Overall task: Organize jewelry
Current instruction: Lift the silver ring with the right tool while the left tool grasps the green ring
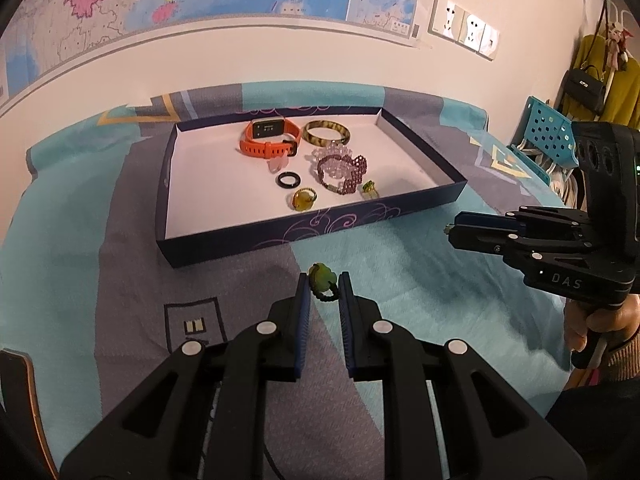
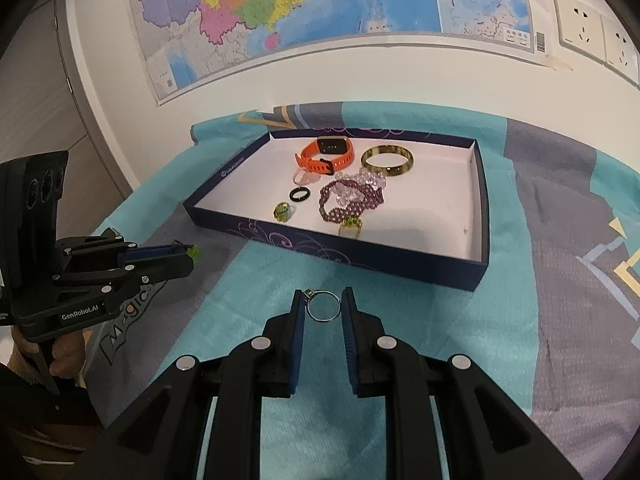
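My left gripper (image 1: 325,285) is shut on a green-stone ring (image 1: 322,277), held above the cloth in front of the box; the same gripper (image 2: 191,255) shows at the left of the right wrist view with the green stone (image 2: 194,253) at its tips. My right gripper (image 2: 323,304) is shut on a thin silver ring (image 2: 323,306), and its tips (image 1: 451,231) appear at the right of the left wrist view. The dark blue box (image 1: 280,236) (image 2: 400,264) holds an orange watch (image 1: 269,136), a bangle (image 1: 326,133), beaded bracelets (image 1: 342,168), a black ring (image 1: 289,179) and two green-stone rings (image 1: 302,199).
A teal and grey cloth (image 1: 400,280) covers the table. The wall with a map (image 2: 320,8) stands right behind the box. A blue perforated basket (image 1: 548,132) and hanging bags are at the far right. A person's hand (image 1: 600,320) holds the right gripper's handle.
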Available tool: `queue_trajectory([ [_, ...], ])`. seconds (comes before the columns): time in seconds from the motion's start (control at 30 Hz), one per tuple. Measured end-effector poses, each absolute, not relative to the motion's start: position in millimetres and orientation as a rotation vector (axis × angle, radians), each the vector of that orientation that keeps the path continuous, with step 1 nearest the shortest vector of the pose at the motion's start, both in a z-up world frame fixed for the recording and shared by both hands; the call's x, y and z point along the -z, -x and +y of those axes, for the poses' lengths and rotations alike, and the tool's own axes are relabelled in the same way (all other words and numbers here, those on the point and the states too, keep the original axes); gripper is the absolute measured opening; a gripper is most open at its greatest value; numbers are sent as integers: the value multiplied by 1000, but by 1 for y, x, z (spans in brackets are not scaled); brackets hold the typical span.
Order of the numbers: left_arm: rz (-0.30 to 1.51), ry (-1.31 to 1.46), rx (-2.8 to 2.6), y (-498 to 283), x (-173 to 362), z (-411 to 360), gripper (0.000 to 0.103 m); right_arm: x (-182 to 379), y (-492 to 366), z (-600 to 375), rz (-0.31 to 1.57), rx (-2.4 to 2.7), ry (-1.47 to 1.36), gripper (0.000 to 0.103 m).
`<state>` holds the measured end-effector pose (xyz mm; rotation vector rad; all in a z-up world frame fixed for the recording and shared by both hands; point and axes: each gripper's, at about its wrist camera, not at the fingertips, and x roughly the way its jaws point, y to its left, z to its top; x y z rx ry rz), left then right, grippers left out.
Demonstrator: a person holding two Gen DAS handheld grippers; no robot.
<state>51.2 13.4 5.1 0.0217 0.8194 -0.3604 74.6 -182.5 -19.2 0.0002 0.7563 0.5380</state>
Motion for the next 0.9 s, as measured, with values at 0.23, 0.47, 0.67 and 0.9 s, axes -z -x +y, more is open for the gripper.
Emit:
queue_trajectory([
  [0.23,802,-21,364,-54,-10,13,15,13,-77,-178,741,-548,11,17],
  [0.47,791,-23,366,-57,-14,12,15,10,-80,-175,732,-556,18,17],
  [0.67,781,-26,367,-59,-17,11,15,7,-83,-174,722,-558,22,17],
  [0.9,776,-29,367,-61,-19,9,15,3,-87,-171,710,-558,29,17],
])
